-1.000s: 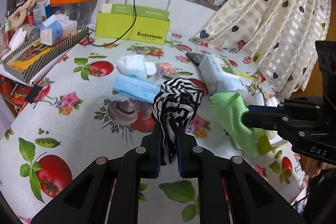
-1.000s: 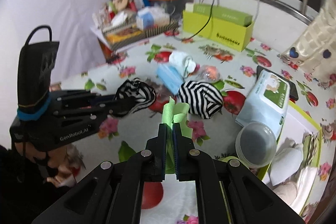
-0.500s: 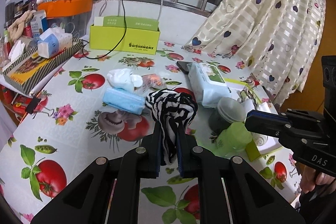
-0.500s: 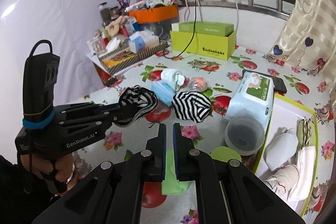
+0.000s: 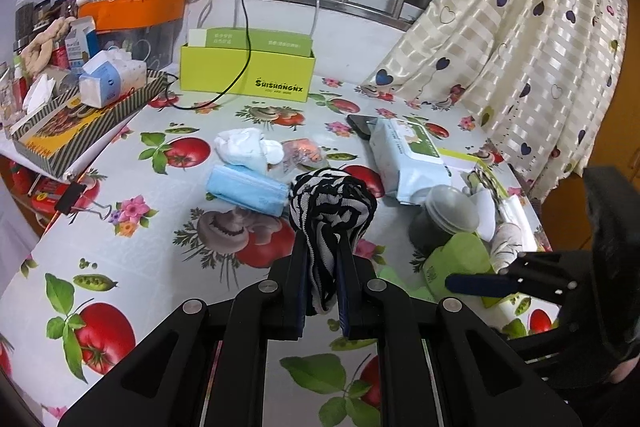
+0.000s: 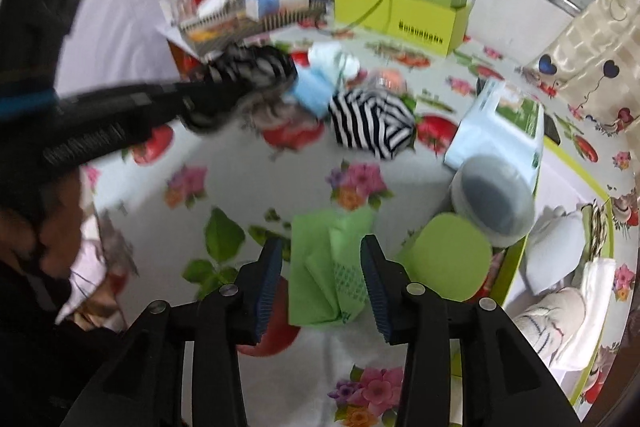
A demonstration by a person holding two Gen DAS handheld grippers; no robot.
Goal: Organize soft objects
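Observation:
My left gripper (image 5: 322,267) is shut on a black-and-white striped sock (image 5: 332,203) and holds it above the table; it also shows blurred in the right wrist view (image 6: 252,71). My right gripper (image 6: 322,267) is open, its fingers either side of a green cloth (image 6: 326,271) that lies on the table. In the left wrist view the green cloth (image 5: 456,259) lies by the right gripper's tip (image 5: 476,285). A second striped sock (image 6: 370,125) lies on the table. White socks (image 6: 560,247) lie in a green-rimmed tray (image 6: 596,187).
A wet-wipes pack (image 5: 408,155), a lidded grey tub (image 5: 448,215), a blue mask pack (image 5: 248,189), a white cloth (image 5: 248,145) and a green round lid (image 6: 452,259) lie on the table. A lime box (image 5: 246,75) and a cluttered tray (image 5: 80,107) stand at the back.
My right gripper has opened and let go of the green cloth, which now lies on the table. My left gripper still holds the striped sock.

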